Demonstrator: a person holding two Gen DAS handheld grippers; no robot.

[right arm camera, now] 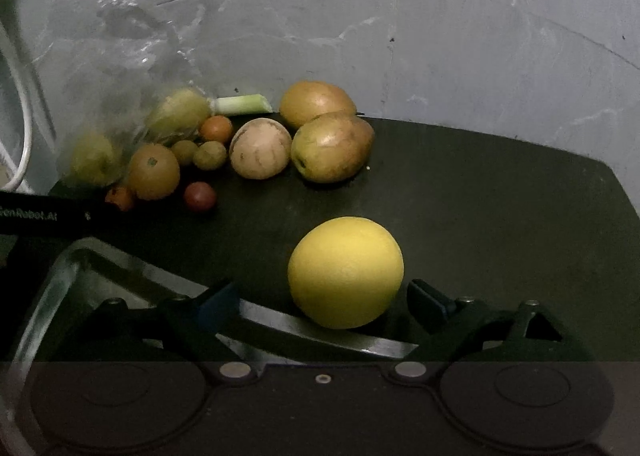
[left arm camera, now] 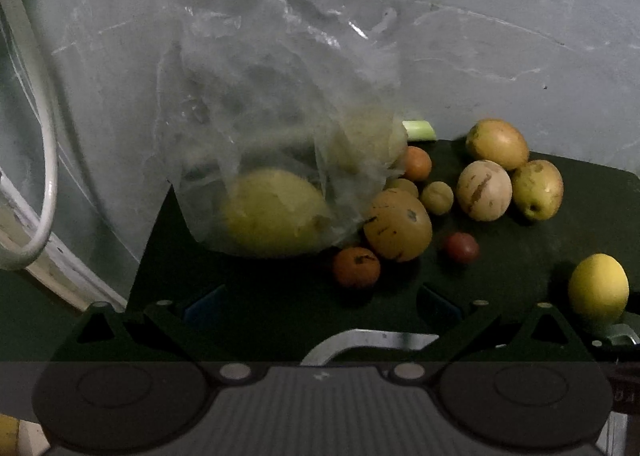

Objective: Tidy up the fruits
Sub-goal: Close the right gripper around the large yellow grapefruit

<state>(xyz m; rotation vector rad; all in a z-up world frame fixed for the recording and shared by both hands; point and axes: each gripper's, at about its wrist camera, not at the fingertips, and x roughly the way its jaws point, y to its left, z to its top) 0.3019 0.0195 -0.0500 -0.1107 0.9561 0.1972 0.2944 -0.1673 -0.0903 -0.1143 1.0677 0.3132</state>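
Note:
In the left wrist view my left gripper stands open above the dark table, with nothing between its fingers. Just ahead of it sits a clear plastic bag holding green-yellow fruits. Loose fruits lie to the bag's right: a large brown-orange one, a pale striped one, small orange and red ones. In the right wrist view my right gripper is open around a round yellow fruit. That fruit lies between the fingers, close to the right one; I cannot tell whether they touch.
A metal tray lies at the near left, its rim passing under the right gripper. A grey scratched wall backs the table. A green stalk piece lies by the wall. White tubing hangs at the left. The left gripper's black body crosses the left edge.

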